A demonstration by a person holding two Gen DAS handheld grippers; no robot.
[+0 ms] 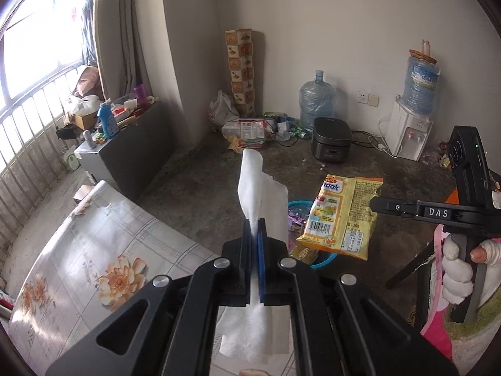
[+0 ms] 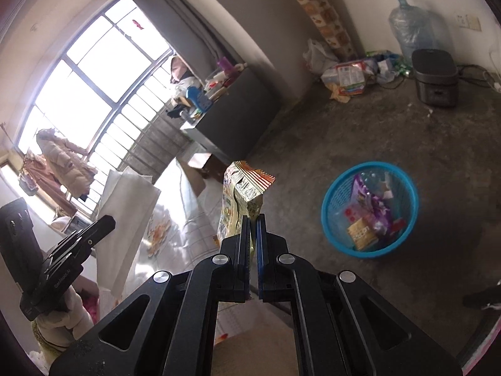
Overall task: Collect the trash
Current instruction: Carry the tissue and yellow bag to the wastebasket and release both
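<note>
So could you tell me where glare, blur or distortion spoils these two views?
Left wrist: window blown out white, glare on the tablecloth, railing bent by fisheye, but the tissue and snack bag are sharp. Right wrist: window overexposed, tablecloth washed out, basket and floor slightly blurred, walls curved.

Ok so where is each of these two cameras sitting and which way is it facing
Left wrist: sits on the left gripper, looking forward and down past the white tissue in its fingers toward the floor and far corner; the right gripper and a gloved hand show at right.
Right wrist: sits on the right gripper, looking down over the yellow snack wrapper it pinches toward the window; the left gripper shows at left.
Shared: blue basket, rice cooker, floral table.
</note>
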